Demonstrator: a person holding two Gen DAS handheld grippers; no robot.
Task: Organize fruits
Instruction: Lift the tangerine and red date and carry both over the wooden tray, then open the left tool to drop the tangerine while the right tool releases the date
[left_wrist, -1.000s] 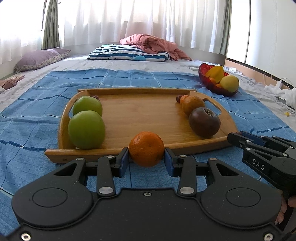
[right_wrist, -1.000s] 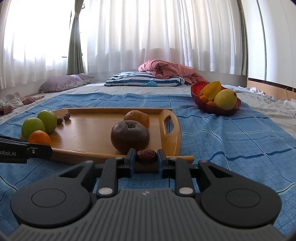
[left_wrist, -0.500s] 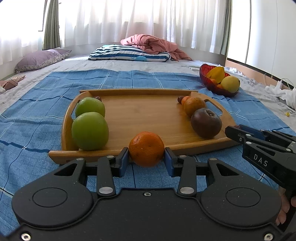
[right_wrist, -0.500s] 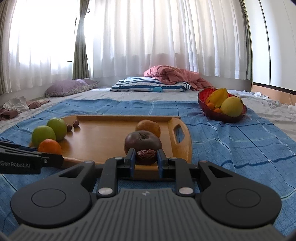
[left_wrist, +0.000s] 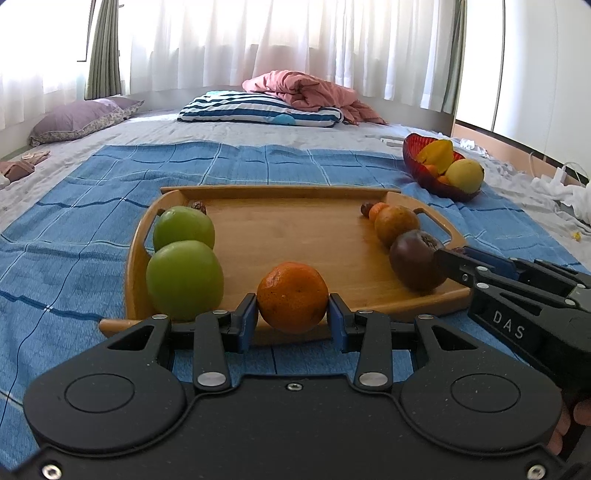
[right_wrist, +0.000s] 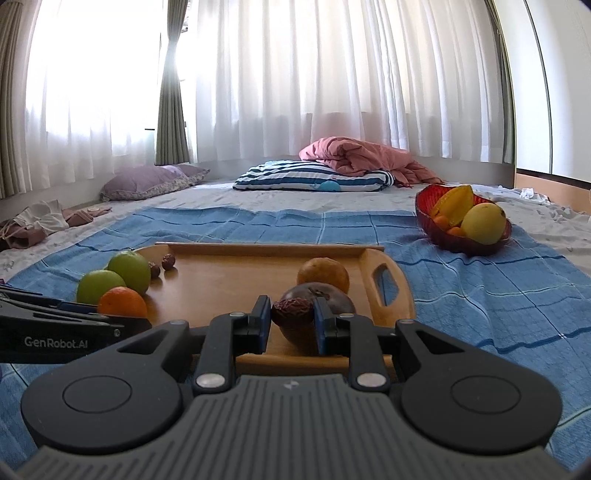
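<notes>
Left gripper (left_wrist: 292, 317): blue-padded fingers (left_wrist: 246, 322) partly closed, clamping a round orange mandarin (left_wrist: 292, 296) at the near rim of the rectangular wooden handled tray (left_wrist: 295, 236). Right gripper (right_wrist: 291, 325): fingers (right_wrist: 260, 325) nearly together, pinching a small wrinkled brown date (right_wrist: 292, 312) over the tray's near right corner, just in front of the dark purple round fruit (right_wrist: 338, 297). Two green apples (left_wrist: 184, 278) sit on the tray's left side.

The right gripper (right_wrist: 291, 318), clamped on the wrinkled date (right_wrist: 291, 312), now sits higher and further in over the wooden tray (right_wrist: 384, 295) (its tips overlap the dark purple fruit (left_wrist: 415, 260) in the left wrist view).
</notes>
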